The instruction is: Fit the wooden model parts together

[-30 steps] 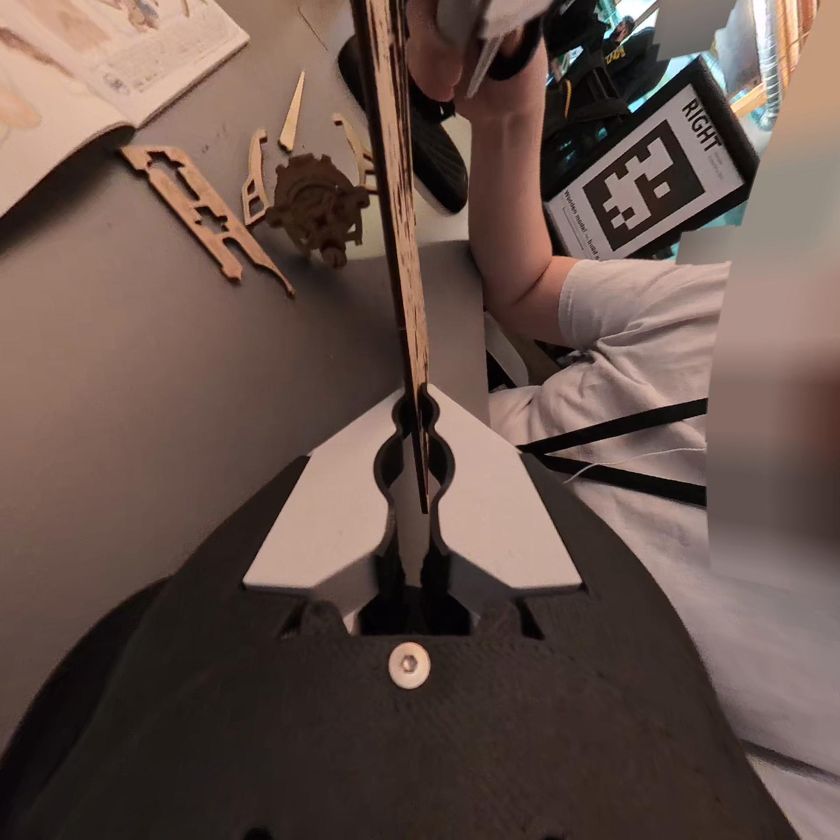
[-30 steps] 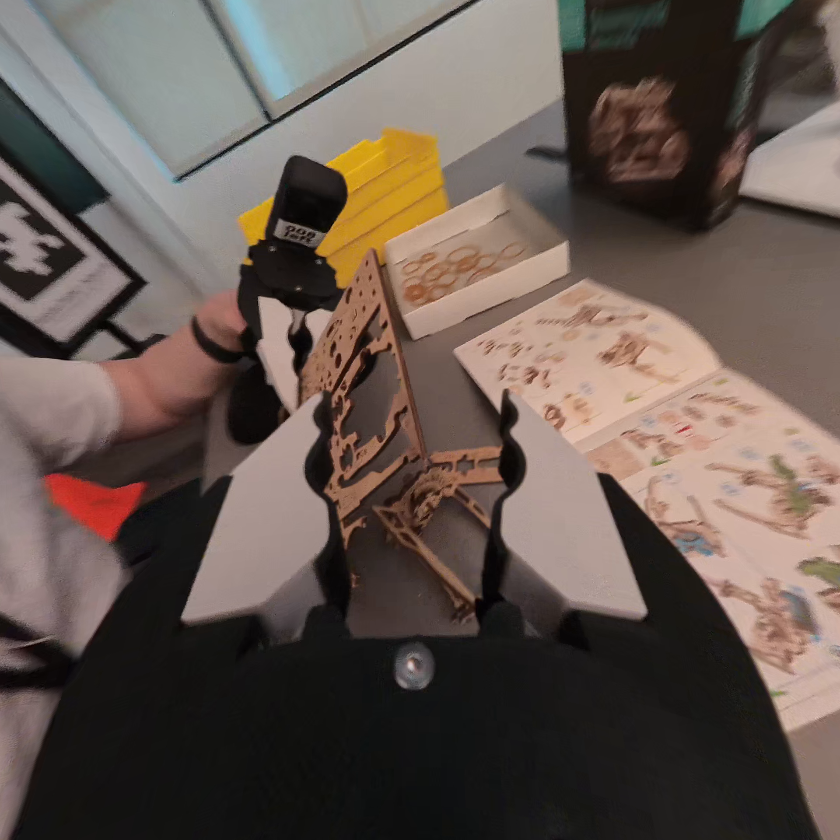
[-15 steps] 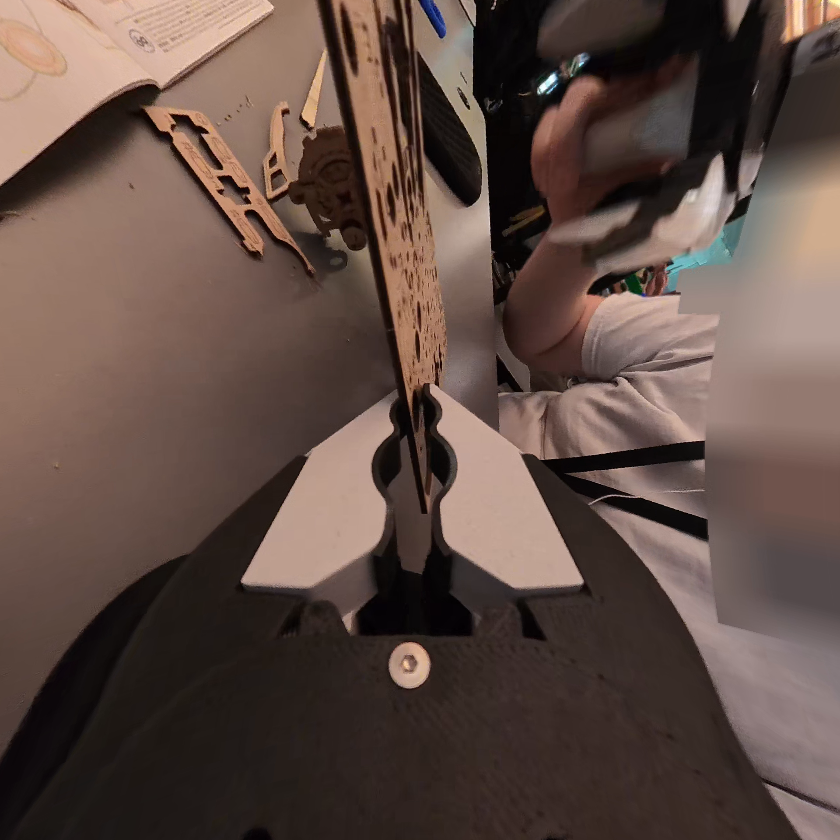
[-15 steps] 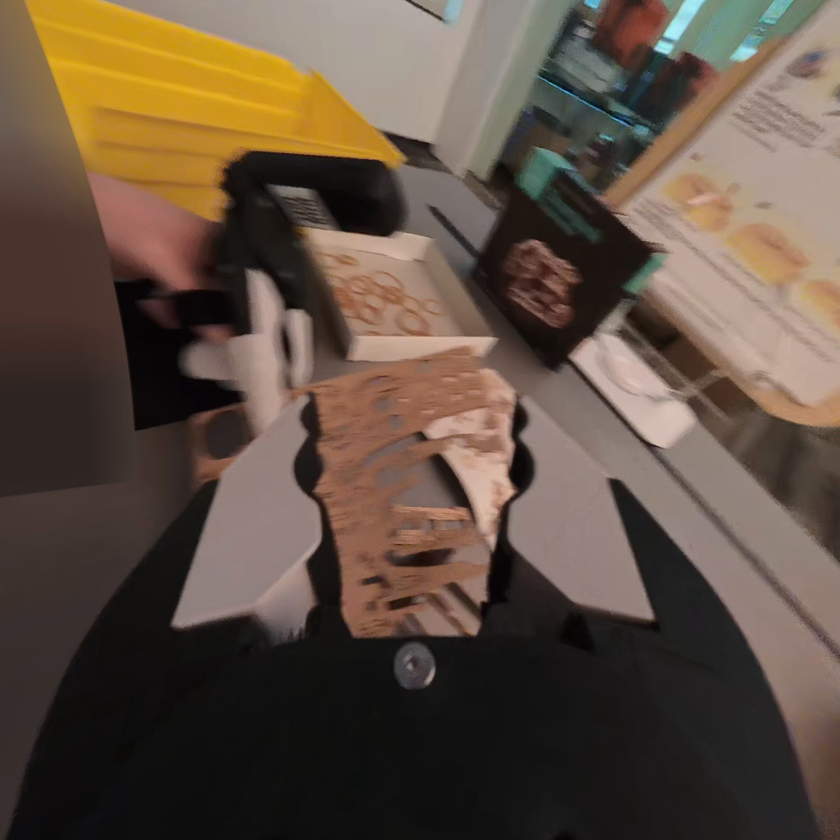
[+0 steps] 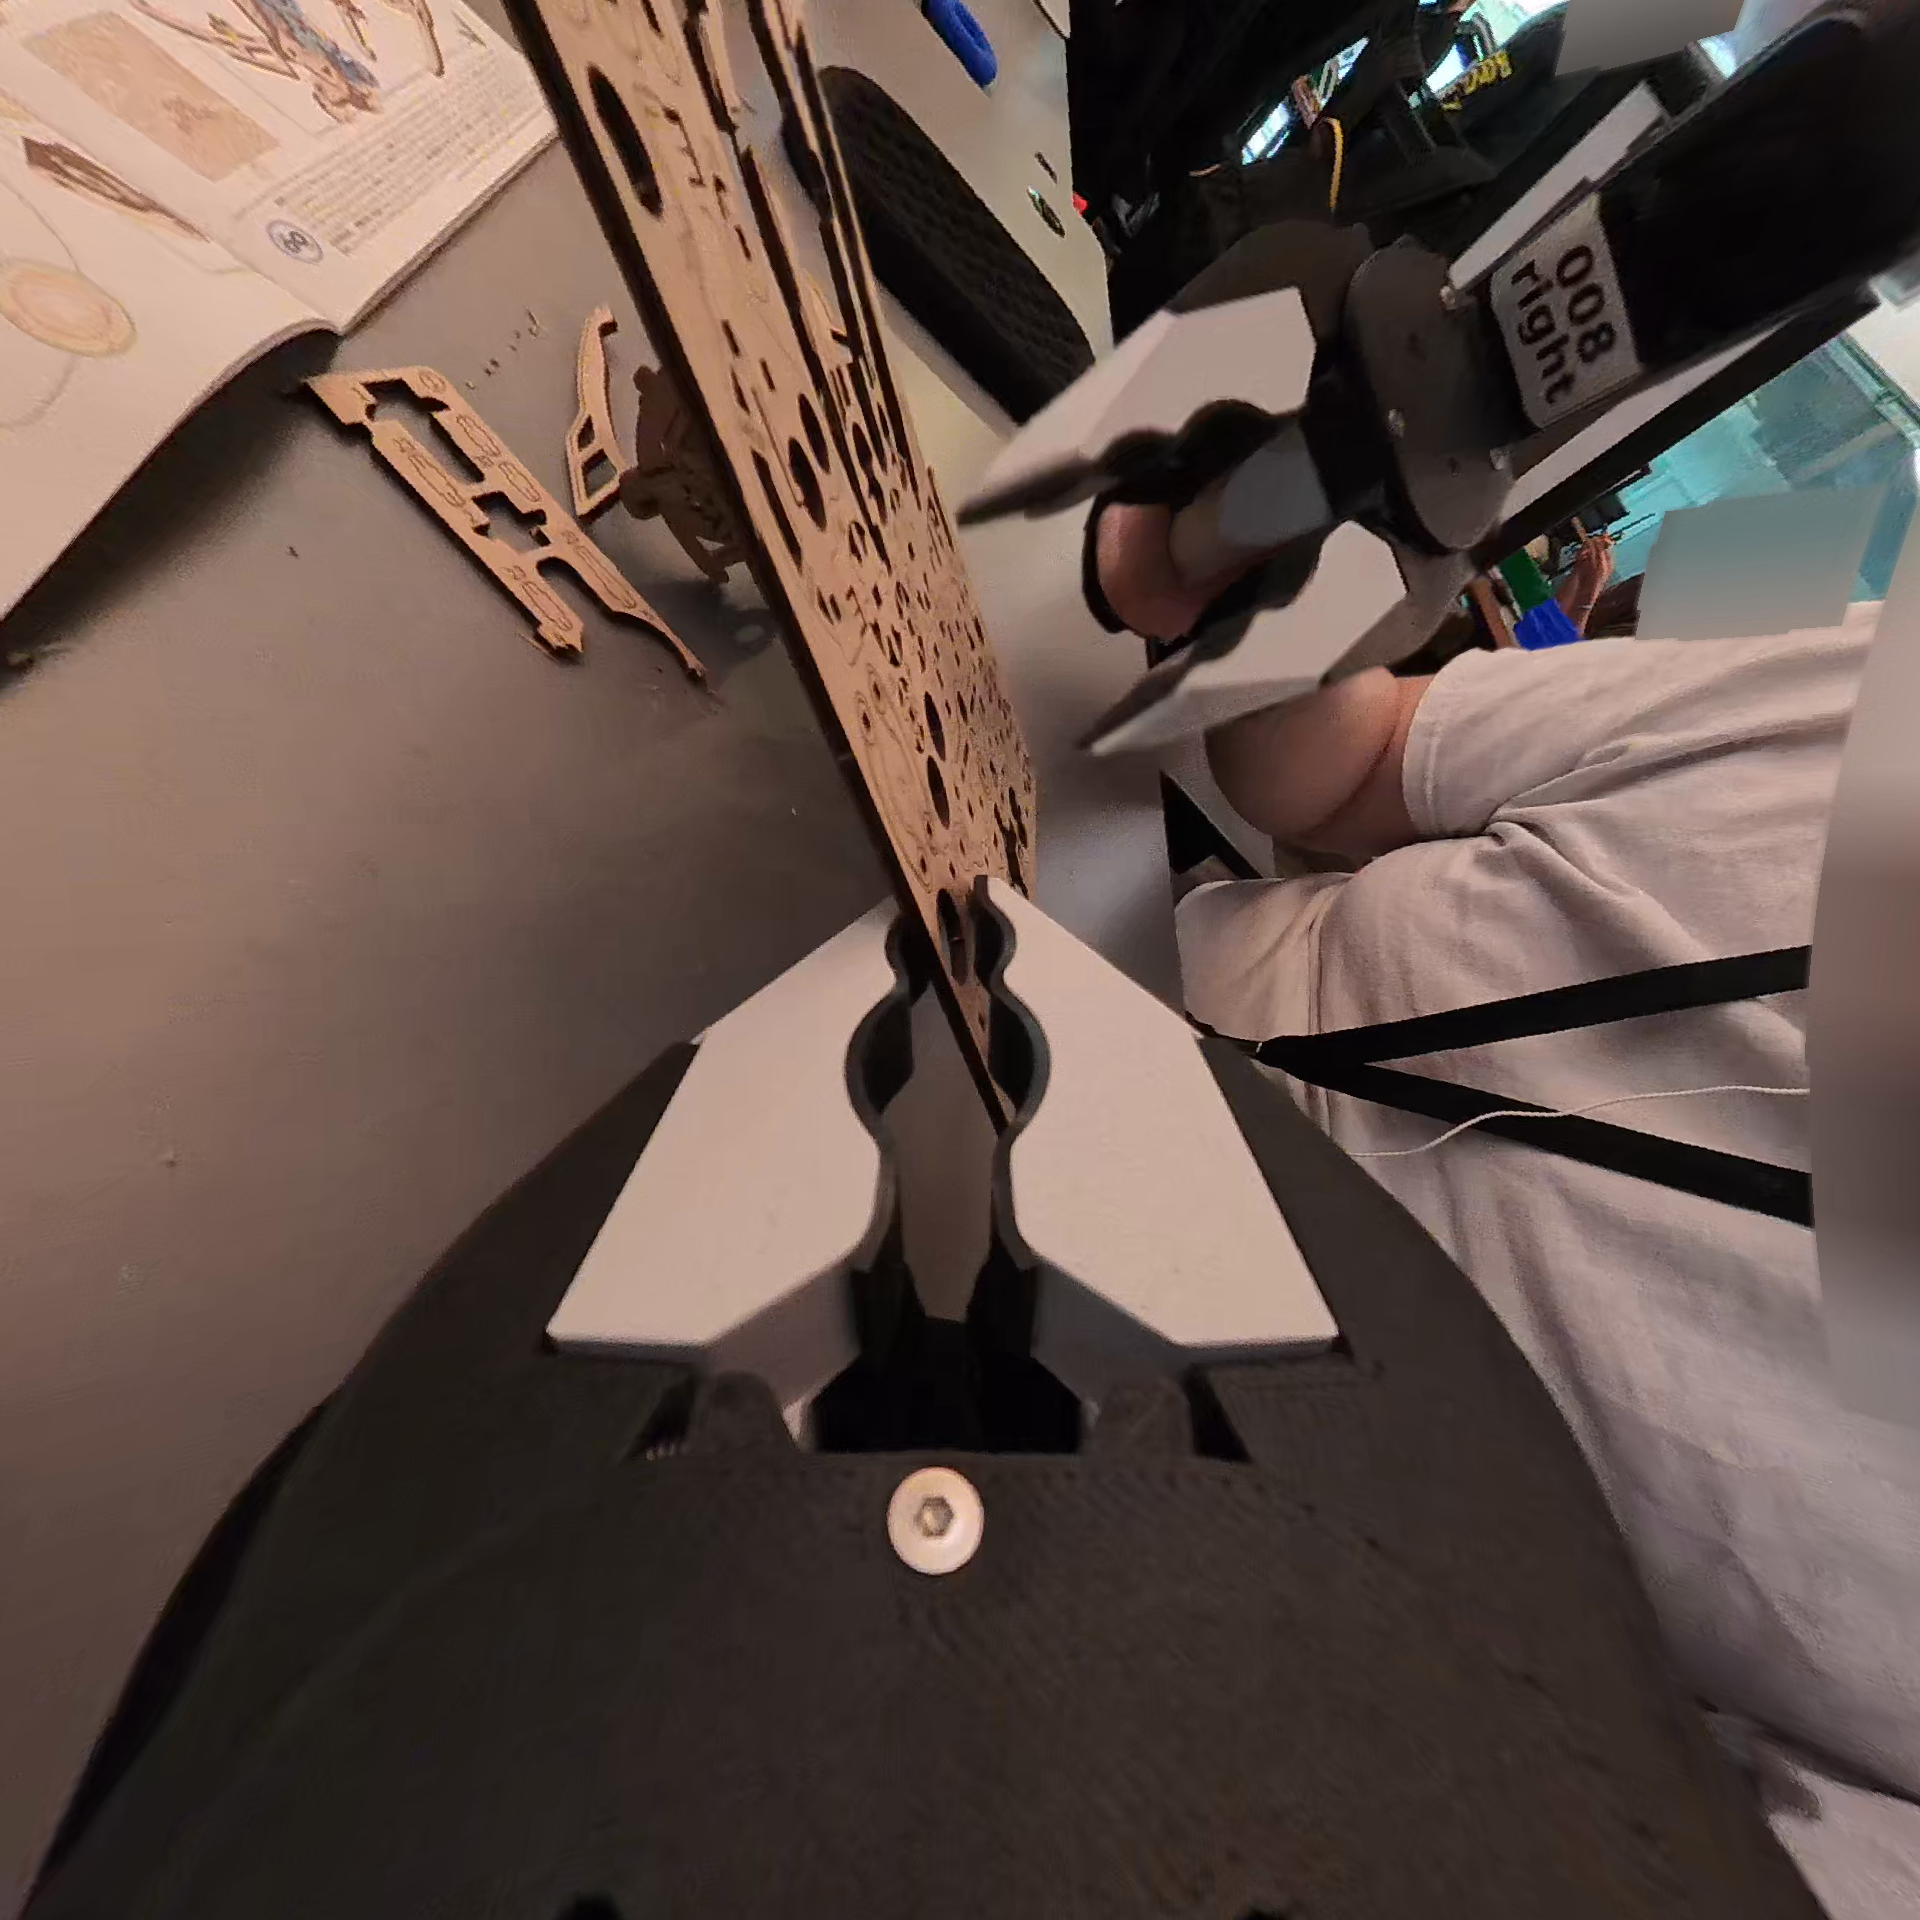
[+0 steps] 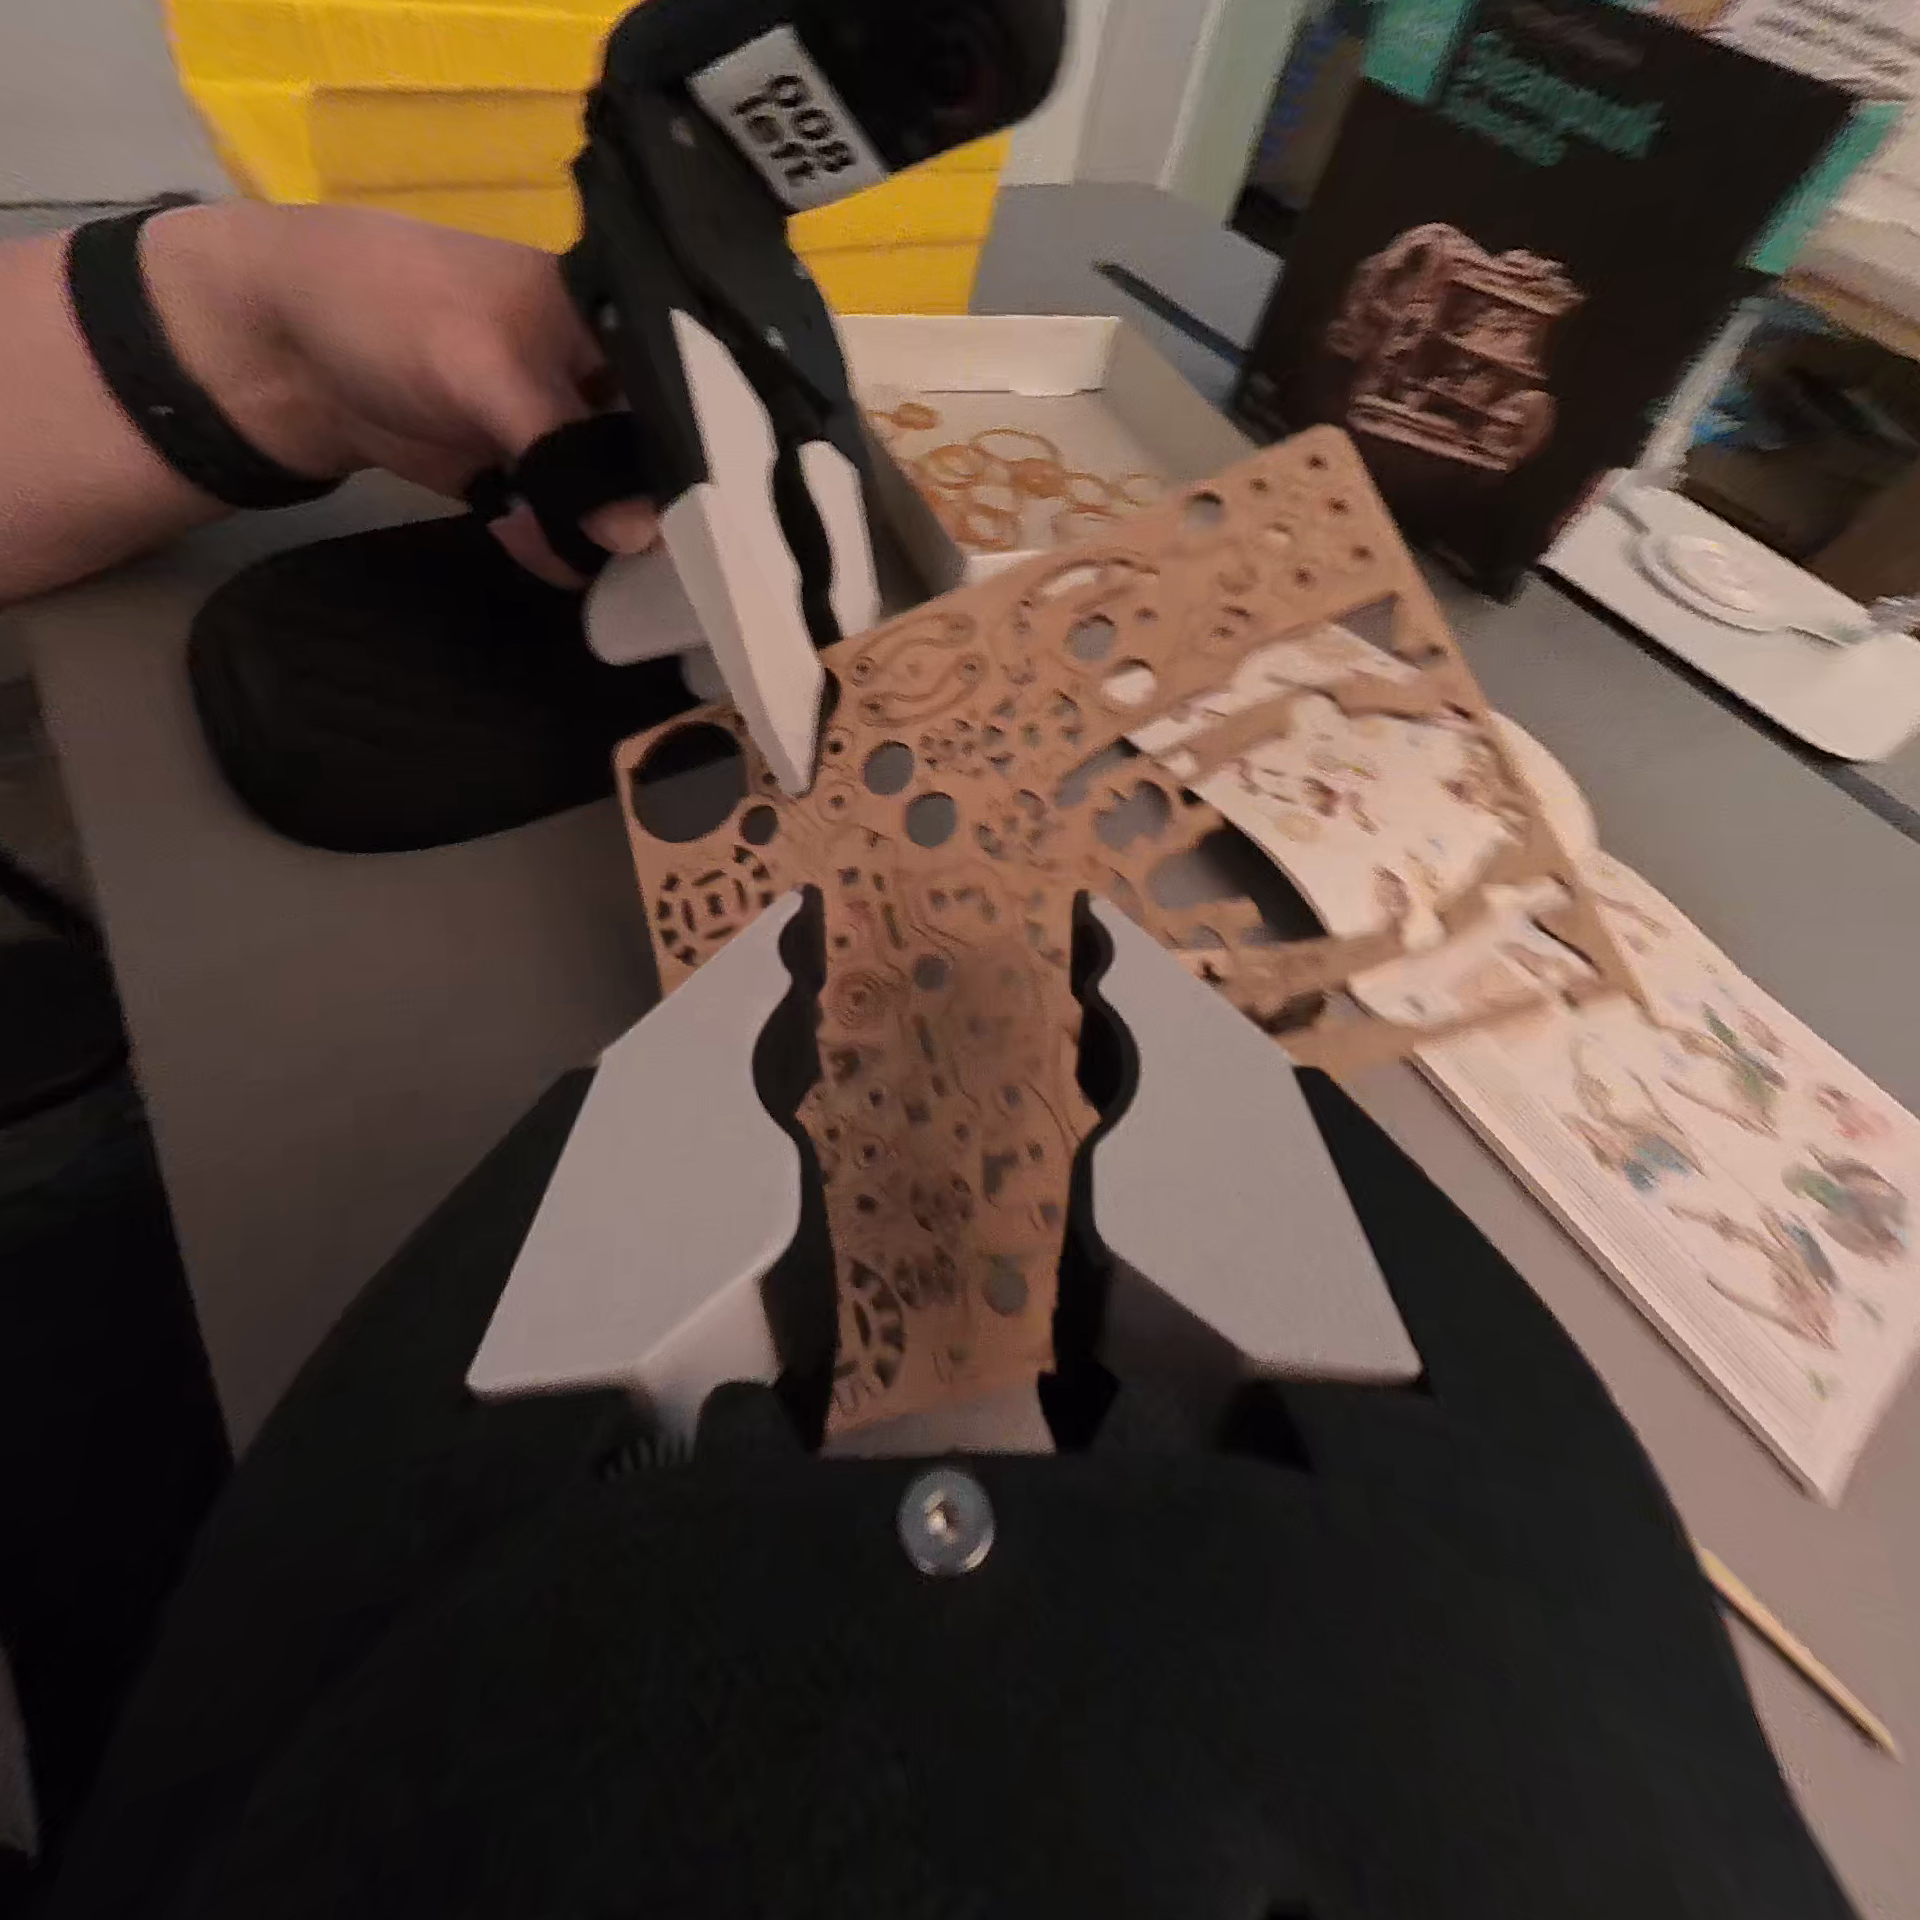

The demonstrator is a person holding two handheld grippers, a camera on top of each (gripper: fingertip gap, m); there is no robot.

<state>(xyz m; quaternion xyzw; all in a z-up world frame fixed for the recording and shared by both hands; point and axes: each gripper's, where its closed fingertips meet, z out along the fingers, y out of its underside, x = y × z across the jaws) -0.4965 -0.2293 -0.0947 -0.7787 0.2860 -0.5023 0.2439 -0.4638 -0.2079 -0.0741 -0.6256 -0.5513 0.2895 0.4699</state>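
A thin laser-cut wooden sheet (image 5: 831, 468) full of holes and part outlines stands tilted above the grey table (image 5: 312, 935). My left gripper (image 5: 951, 920) is shut on its lower corner. In the right wrist view the sheet (image 6: 1039, 727) shows flat-on, with the left gripper (image 6: 795, 764) pinching its near-left corner. My right gripper (image 6: 940, 904) is open and empty, pointing at the sheet's face. In the left wrist view the right gripper (image 5: 1029, 623) sits just right of the sheet, not touching it.
Loose wooden parts lie on the table: a ladder-like strip (image 5: 488, 509), a curved piece (image 5: 592, 436) and a small gear assembly (image 5: 675, 478). An open instruction booklet (image 6: 1662, 1143), a white box of rings (image 6: 997, 468), a dark box (image 6: 1507, 312), yellow bins (image 6: 468, 125), a black pad (image 6: 416, 675) and a wooden stick (image 6: 1797, 1652) are around. Across from one pair of fingers to the other is roughly 5 cm.
My right gripper has swung round from beyond the sheet's edge to face its flat side, close to it. The left gripper has turned the sheet, so more of its face shows.
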